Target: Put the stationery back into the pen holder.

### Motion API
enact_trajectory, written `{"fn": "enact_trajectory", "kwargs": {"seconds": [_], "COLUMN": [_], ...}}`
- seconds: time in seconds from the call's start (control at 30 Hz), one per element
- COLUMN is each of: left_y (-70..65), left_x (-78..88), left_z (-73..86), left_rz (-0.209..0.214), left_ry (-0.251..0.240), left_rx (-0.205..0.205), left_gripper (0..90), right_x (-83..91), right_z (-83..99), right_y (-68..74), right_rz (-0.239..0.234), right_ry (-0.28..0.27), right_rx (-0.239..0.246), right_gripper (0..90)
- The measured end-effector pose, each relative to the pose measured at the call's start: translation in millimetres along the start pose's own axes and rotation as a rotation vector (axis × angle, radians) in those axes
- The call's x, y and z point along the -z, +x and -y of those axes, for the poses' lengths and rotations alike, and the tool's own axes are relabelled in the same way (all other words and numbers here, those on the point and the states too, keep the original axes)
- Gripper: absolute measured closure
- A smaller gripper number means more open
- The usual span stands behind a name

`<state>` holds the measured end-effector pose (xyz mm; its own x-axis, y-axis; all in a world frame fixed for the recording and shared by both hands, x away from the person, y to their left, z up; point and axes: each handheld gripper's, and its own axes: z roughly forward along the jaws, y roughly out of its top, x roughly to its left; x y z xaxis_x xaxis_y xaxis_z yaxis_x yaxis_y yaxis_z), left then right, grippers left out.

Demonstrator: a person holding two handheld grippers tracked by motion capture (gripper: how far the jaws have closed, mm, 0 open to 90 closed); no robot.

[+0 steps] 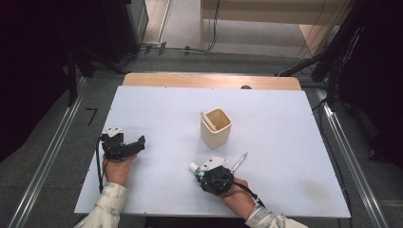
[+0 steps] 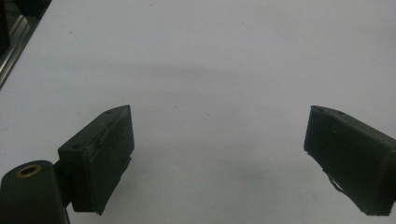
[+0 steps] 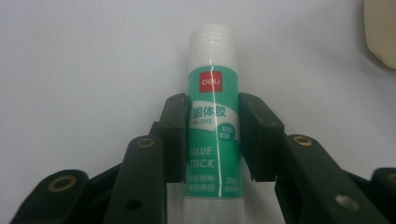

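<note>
Right claw [image 3: 214, 140], held low at the bench's [image 1: 157, 190] near edge with the wrist angled inward, grasps 1 glue stick [image 3: 214, 116] lying along its 2 jaws. Left claw [image 2: 219, 154], resting level at the near left, is released over bare surface. Beyond stand 1 pen [image 1: 239, 162] and 1 cup [image 1: 216, 128].

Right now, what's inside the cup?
One white pen leans against the near-left wall of the cup, its tip sticking out above the rim. The high view shows part of the interior; the bottom is hidden by the front wall.
</note>
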<state>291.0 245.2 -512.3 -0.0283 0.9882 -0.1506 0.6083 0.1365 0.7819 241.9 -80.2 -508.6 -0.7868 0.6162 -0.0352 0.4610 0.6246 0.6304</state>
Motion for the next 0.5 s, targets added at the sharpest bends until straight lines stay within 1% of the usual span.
{"fn": "enact_trajectory", "kwargs": {"seconds": [0.13,0.33,0.4,0.5], "left_y": [0.1,0.1,0.2,0.3], "left_x": [0.0,-0.1,-0.1,-0.3], "left_z": [0.0,-0.1,-0.1,-0.1], "left_rz": [0.000,0.000,-0.001,0.000], "left_ry": [-0.001,-0.001,0.000,-0.001], "left_rx": [0.001,0.001,0.001,0.003], "left_gripper": [9.4,9.4,9.4,9.4], "right_x": [0.1,0.1,0.4,1.1], "right_z": [-0.1,-0.1,-0.4,-1.2], "right_y": [-2.4,-4.3,-5.2,-8.0], "right_rz": [-0.015,-0.025,-0.033,-0.049], "right_ry": [0.001,-0.001,0.000,0.001], "right_rx": [-0.018,-0.023,-0.039,-0.049], "right_gripper": [63.2,63.5,63.6,63.6]}}
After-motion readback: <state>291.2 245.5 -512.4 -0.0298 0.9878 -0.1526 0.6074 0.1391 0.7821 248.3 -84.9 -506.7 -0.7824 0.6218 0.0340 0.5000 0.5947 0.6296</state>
